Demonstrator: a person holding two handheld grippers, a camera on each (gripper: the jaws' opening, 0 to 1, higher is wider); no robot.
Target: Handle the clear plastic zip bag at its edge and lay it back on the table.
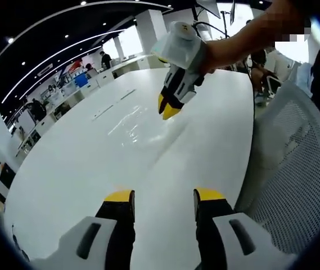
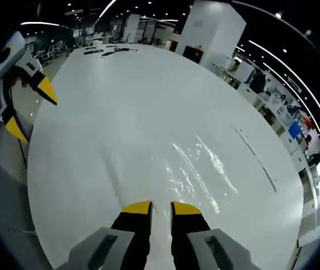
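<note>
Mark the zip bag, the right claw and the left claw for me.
zip bag (image 2: 196, 166): right gripper view, glinting middle of the clear film.
right claw (image 1: 170, 107): left gripper view, between its yellow tips at the bag's edge.
left claw (image 1: 163, 196): left gripper view, gap between its yellow tips.

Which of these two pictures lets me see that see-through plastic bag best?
The right gripper view: the clear plastic zip bag lies spread on the white table, just ahead of the right claw. In the left gripper view the bag is a faint glare beneath that claw.
</note>
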